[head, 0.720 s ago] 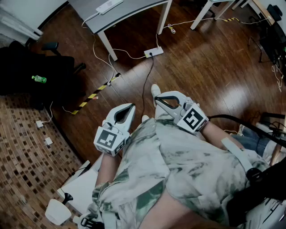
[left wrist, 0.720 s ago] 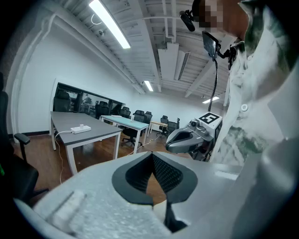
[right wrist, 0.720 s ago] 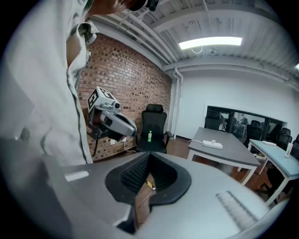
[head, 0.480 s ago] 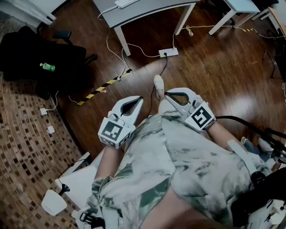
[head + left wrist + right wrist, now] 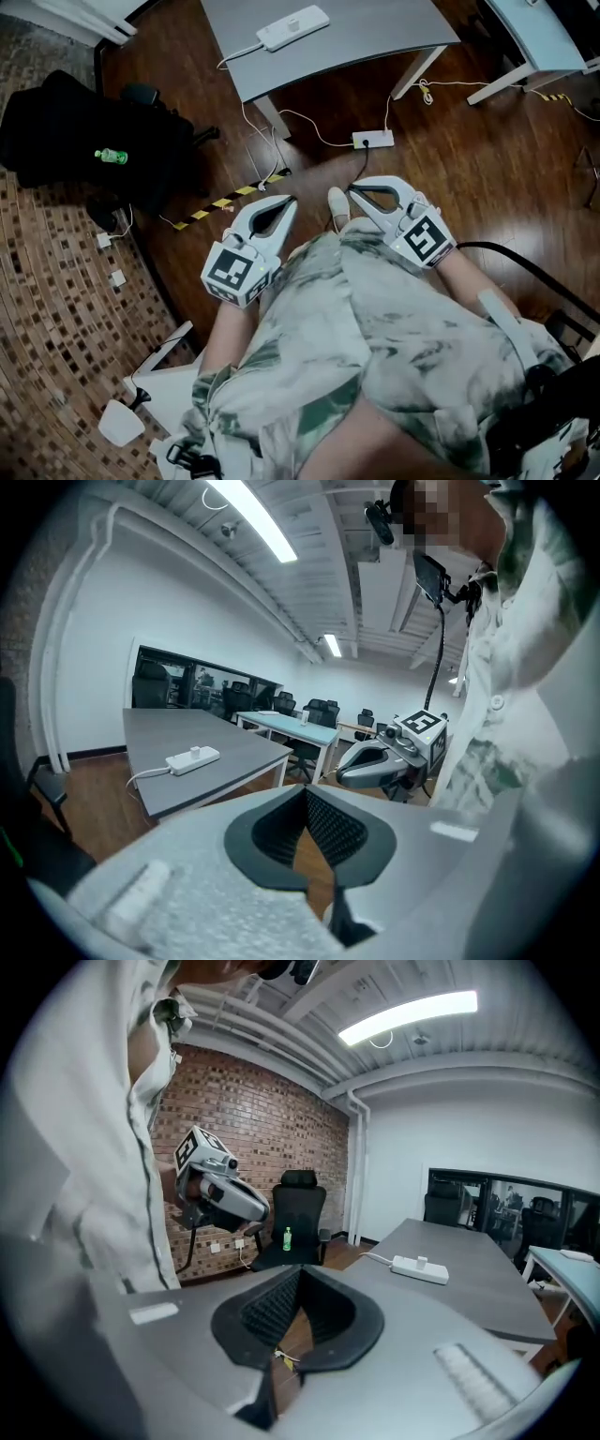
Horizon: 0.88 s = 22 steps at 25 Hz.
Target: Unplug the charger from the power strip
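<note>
on top of the grey table, nearer its left end than its right, sits the charger, a little white block poking up out of the middle of the white power strip. not unplugged yet, nothing touching it. the strip's long axis runs roughly along the table's length, tilted a bit, and its white cord leaves the end closest to the table's left edge and drops over the side.

both grippers are well apart from the table, out over the wood floor on the table's near side, aimed toward it and tipped slightly down. left gripper has its jaws pressed together on nothing. right gripper looks the same, tips meeting, nothing in them.

what matters imo: the charger is straight ahead of both, and the left one lines up almost dead-on with the strip, while the right sits more toward the table's right leg. so left looks a hair nearer. whichever goes has to open up first, then pinch the block and pull it away from the tabletop.

fwiw there's a second floor strip just off the table's near edge with a black cable in it. i'm reading the table one as the target.
</note>
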### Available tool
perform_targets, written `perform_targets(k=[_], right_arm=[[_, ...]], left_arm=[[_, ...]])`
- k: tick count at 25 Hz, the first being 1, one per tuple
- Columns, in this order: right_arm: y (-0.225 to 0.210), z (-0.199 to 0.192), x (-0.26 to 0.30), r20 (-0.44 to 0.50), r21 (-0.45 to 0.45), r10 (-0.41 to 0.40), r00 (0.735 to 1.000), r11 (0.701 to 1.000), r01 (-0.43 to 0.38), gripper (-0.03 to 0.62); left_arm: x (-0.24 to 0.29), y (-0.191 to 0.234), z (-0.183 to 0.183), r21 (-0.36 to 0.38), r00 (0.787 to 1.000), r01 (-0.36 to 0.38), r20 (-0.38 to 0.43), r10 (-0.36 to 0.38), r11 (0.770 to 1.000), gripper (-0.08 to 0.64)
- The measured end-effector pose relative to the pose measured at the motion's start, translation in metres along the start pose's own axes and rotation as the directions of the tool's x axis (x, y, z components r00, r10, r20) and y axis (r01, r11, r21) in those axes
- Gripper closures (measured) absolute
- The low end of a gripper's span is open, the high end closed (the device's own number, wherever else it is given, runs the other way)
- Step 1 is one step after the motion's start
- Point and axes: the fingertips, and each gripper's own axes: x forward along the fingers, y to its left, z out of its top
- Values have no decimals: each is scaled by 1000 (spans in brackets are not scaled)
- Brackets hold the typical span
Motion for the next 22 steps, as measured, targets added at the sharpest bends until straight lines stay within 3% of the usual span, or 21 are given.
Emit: perform_targets(k=[5,11,22], right_arm=[[-67,-13,10,-6,-14,-15,1000,1000,15,586],[-110,-17,44,-18,4,-25,1000,1000,25,586],[-172,-12,123,-77,8,-105,991,994,106,586]], left_arm=[[40,31,26,37,999,-39,-7,40,999,557],[63,80,39,38,999,-50,3,50,998,557],[99,179,56,75,998,69,-9,-68,995,557]])
